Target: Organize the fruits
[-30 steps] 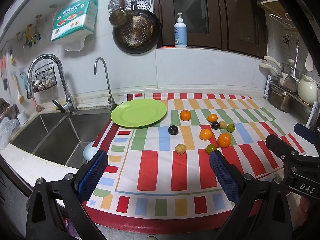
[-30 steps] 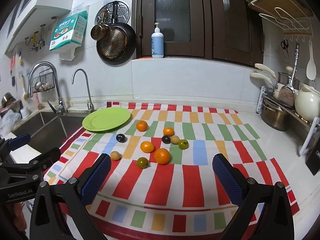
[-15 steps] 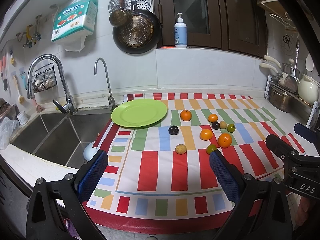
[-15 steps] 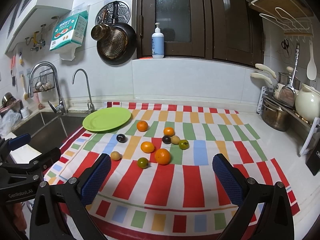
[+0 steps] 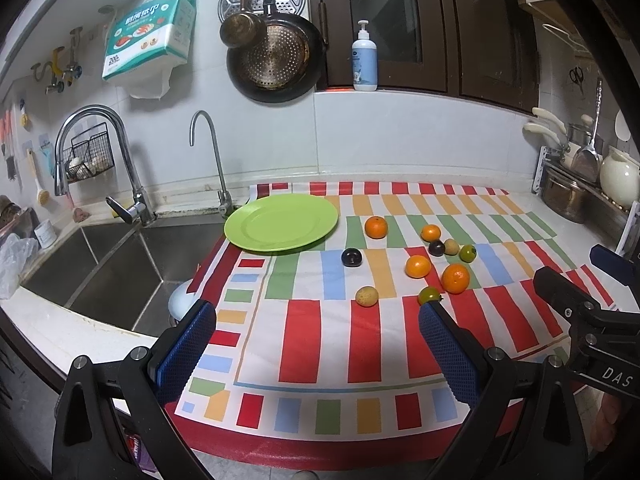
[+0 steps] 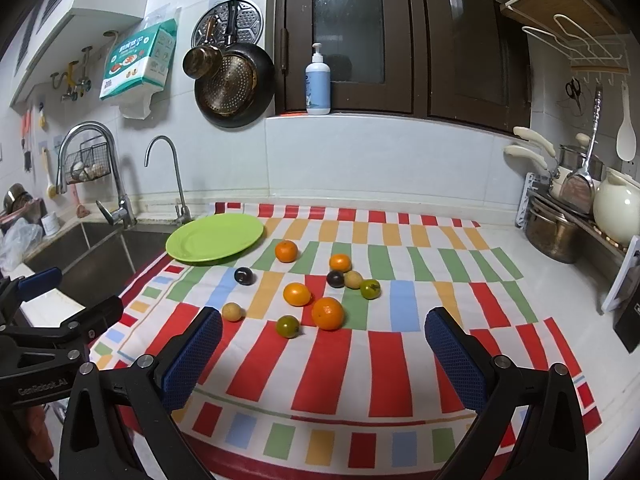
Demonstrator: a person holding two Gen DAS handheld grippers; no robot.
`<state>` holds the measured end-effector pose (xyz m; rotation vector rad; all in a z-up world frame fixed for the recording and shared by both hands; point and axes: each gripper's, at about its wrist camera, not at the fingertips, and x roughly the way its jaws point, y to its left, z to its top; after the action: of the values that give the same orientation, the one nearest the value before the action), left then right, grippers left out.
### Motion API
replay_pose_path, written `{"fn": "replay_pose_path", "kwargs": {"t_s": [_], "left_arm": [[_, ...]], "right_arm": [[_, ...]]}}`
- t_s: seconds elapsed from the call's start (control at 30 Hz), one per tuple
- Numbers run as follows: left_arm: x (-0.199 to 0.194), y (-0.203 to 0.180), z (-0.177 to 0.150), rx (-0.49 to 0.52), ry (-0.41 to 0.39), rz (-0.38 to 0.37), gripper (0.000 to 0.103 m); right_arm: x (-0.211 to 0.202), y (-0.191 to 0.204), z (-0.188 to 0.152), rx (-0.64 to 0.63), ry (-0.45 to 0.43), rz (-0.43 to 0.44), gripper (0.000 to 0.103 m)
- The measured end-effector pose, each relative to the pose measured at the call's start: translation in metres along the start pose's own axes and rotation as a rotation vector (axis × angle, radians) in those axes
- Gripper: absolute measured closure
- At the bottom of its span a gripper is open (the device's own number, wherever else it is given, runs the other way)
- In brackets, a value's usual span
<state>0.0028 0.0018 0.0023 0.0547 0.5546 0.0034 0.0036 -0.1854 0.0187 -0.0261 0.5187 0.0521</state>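
White counter (image 6: 516,264), striped cloth (image 6: 384,344), green plate (image 6: 212,240), scattered fruits (image 6: 328,313)

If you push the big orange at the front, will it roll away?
Probably. The big orange looks round and sits loose on the flat striped cloth, so a nudge likely rolls it. It may bump the green fruit close beside it. It looks firm, so gentle squeezing probably won't squash it.

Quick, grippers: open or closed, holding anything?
Left gripper: open, holding nothing.
Right gripper: open, holding nothing.
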Motion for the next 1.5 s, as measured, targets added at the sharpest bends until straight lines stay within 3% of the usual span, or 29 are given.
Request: {"fn": "replay_pose_path", "kwargs": {"t_s": [0.33,0.53,0.93,1.07,1.5], "left_arm": [[0.02,0.003,0.007,0.047,0.011,-0.039,0.0],[0.039,0.008,0.013,0.098,0.011,-0.092,0.008],[0.095,0.003,0.017,0.26,0.039,-0.258,0.025],[0.115,-0.001,0.013,0.308,0.071,-0.31,0.029],[0.171,-0.015,0.003,0.365,0.203,-0.452,0.044]], "right_arm": [[0.017,0.008,0.002,0.0,0.026,0.003,0.0],[0.035,0.015,0.004,0.003,0.057,-0.009,0.001],[0.09,0.027,-0.009,0.004,0.204,-0.004,0.026],[0.11,0.028,-0.017,0.009,0.262,0.003,0.036],[0.154,0.036,-0.03,-0.027,0.356,0.028,0.053]]}}
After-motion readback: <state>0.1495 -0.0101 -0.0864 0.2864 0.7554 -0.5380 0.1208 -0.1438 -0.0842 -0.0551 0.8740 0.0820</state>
